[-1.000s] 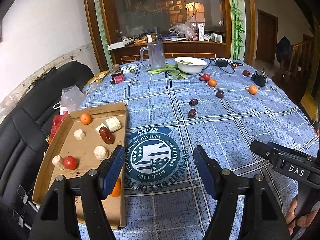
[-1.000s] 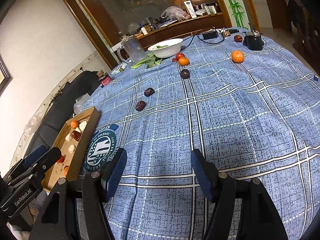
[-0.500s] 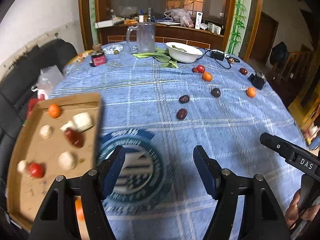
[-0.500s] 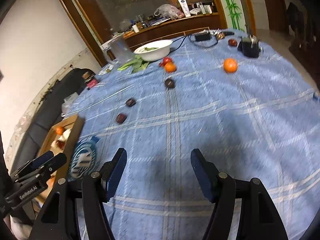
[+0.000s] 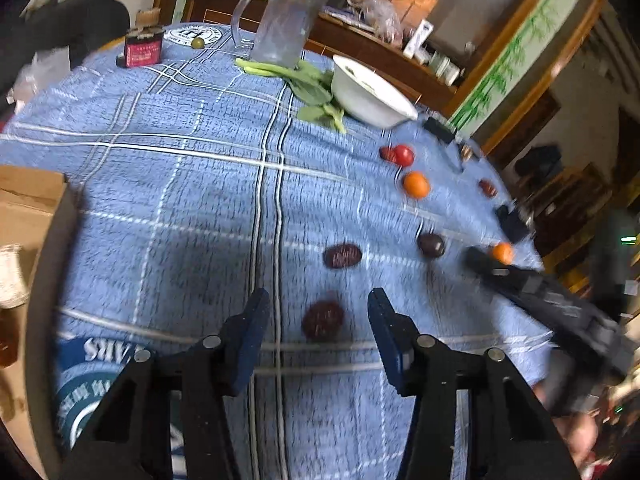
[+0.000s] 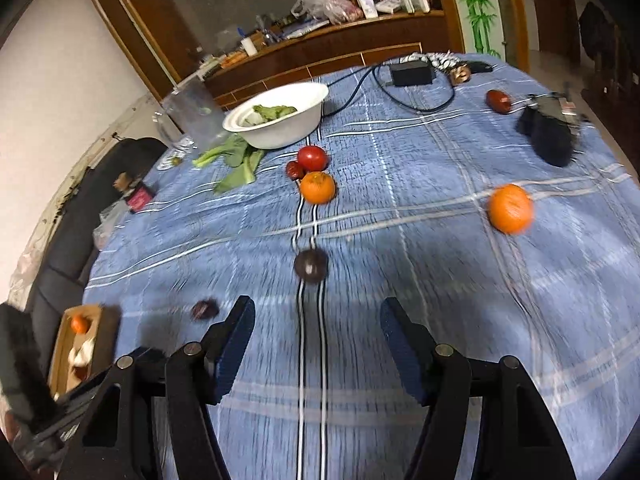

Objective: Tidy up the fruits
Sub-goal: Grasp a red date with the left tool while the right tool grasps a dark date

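My left gripper (image 5: pixel 318 308) is open, its fingers on either side of a dark red date (image 5: pixel 322 320) on the blue cloth. A second date (image 5: pixel 342 255) lies just beyond it. My right gripper (image 6: pixel 316 316) is open and empty, a little short of a dark round fruit (image 6: pixel 311 265). Further off lie an orange (image 6: pixel 317 187), a red tomato (image 6: pixel 312 157) and another orange (image 6: pixel 511 208) at the right. The cardboard tray (image 5: pixel 24 200) with fruit sits at the left edge; it also shows in the right wrist view (image 6: pixel 64 344).
A white bowl (image 6: pixel 280 120) with greens, loose leaves (image 6: pixel 236 164), a clear jug (image 5: pixel 280 24) and a red tin (image 5: pixel 142 48) stand at the far side. A black device (image 6: pixel 550 136), an adapter with cable (image 6: pixel 412 72) and a red date (image 6: pixel 498 101) lie far right.
Both grippers have moved forward over the table toward the loose fruit. The left one now has a date between its fingers, and the tray has slid to the left edge of its view.
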Available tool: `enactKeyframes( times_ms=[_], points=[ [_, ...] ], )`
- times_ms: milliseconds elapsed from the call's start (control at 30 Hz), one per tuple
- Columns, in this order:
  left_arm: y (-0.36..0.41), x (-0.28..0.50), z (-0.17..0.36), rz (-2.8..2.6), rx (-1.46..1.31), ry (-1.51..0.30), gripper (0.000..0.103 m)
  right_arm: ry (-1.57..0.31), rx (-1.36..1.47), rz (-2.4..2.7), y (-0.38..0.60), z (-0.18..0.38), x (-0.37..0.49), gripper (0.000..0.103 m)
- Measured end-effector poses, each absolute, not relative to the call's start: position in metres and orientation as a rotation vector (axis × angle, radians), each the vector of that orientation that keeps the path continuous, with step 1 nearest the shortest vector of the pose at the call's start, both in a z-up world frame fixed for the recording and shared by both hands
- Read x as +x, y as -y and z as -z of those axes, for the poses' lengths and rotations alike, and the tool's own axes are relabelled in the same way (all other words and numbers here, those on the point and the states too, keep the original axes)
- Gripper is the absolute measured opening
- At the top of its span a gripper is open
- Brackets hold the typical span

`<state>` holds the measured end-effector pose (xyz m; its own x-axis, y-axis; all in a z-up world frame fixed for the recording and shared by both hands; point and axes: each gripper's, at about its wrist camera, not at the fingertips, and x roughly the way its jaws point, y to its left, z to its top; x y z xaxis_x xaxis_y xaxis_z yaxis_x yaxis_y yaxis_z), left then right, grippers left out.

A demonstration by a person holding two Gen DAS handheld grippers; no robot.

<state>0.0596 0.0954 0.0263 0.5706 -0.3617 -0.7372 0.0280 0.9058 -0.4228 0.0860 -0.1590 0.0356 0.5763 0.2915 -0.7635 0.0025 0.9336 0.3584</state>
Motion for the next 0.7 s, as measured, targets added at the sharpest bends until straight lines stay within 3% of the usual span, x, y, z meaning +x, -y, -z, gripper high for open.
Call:
enactKeyframes(
  times_ms=[333, 467, 700],
  points=[
    [-0.103, 0.069, -0.02, 0.229, -0.358, -0.91, 0.049, -0.93, 0.254, -0.162, 0.134, -0.012, 0.118, 0.065],
    [-0.09, 0.065, -0.021, 0.242, -0.263, -0.907, 0.049, -0.919, 0.17, -0.128, 0.129, -0.011, 0.117, 0.035],
    [-0.08, 0.062, -0.013, 0.268, -0.199, -0.944, 0.049, -0.913, 0.235, -0.154, 0.142, -0.013, 0.113, 0.03]
  ],
)
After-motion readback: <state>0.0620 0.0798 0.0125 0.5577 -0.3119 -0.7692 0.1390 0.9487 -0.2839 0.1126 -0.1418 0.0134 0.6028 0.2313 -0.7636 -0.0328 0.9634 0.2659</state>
